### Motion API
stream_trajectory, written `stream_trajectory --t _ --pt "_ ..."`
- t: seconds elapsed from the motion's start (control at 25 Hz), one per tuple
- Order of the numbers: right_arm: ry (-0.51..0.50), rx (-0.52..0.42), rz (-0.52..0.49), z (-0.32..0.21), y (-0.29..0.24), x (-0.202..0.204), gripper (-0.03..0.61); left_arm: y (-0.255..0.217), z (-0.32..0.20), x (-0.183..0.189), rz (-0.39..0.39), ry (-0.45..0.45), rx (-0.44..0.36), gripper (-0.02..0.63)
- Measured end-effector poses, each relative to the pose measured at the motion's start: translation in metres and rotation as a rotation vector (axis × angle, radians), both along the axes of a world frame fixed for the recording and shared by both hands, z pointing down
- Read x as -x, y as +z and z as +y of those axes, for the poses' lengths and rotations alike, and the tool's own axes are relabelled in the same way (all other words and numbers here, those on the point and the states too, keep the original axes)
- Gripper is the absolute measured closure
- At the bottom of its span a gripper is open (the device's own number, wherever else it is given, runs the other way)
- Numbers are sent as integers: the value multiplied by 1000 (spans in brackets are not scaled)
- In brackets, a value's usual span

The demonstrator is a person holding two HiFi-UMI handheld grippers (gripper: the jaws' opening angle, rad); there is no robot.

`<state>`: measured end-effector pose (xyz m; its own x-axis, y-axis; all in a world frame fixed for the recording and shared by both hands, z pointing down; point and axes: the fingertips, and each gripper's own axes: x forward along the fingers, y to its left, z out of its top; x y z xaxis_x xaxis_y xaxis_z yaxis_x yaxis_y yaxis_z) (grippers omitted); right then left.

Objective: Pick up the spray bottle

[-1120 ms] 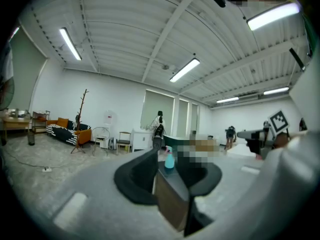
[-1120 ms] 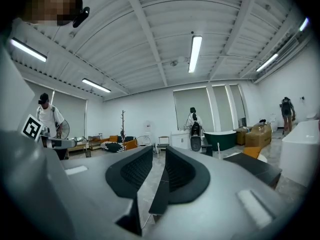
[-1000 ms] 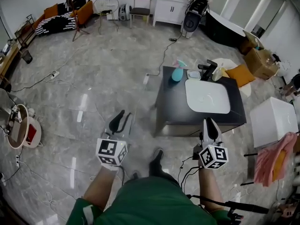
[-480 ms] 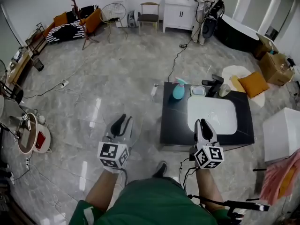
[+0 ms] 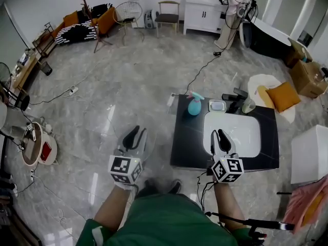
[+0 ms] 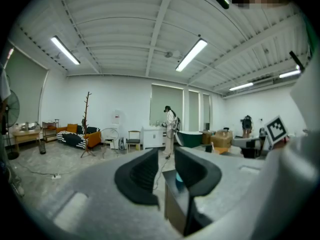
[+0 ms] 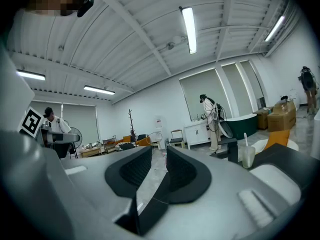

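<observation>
spray bottle [image 5: 194, 104], teal with a pink trigger head, stands upright at the far left corner of the dark vanity top [image 5: 187, 137]. it is well ahead of both my grippers and untouched. from my right gripper [image 5: 220, 135] it lies ahead and off to the left. from my left gripper [image 5: 134, 132] it lies ahead and to the right, and the left gripper view shows a sliver of its teal just past the right-hand jaw.

my right gripper hangs over the near edge of the vanity, by the near rim of the white basin [image 5: 242, 127]. its jaws have just been opening, but the gap is narrow and nothing is between them. my left gripper is out over the floor beside the vanity's left side, jaws a slim gap apart, also empty.

i judge this to be the approach, with no grasp begun. next i need one gripper carried forward to the bottle, its jaws spread wider than the bottle's body. the black faucet [image 5: 233, 97] and soap dish [image 5: 217, 105] just right of the bottle need a clear berth.
</observation>
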<state>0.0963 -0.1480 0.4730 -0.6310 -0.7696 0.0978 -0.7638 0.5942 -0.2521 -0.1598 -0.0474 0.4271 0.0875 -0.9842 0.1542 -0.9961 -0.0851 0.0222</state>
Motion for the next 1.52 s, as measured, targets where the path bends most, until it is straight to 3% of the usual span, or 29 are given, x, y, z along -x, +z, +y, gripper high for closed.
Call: stream_trajectory --t 0.4,0.6,0.92,1.28,1.52 --pt "23 36 12 -48 24 23 482 21 -55 28 16 31 27 512" --pt "81 26 23 -85 26 45 482 31 -112 61 34 89 31 512" --pt "146 89 114 -150 59 93 482 62 -200 101 61 197 92 512" --pt "196 165 155 -211 114 127 456 95 -259 142 27 240 177 512" --pt "195 220 174 -242 153 142 446 112 -286 149 2 276 224 517"
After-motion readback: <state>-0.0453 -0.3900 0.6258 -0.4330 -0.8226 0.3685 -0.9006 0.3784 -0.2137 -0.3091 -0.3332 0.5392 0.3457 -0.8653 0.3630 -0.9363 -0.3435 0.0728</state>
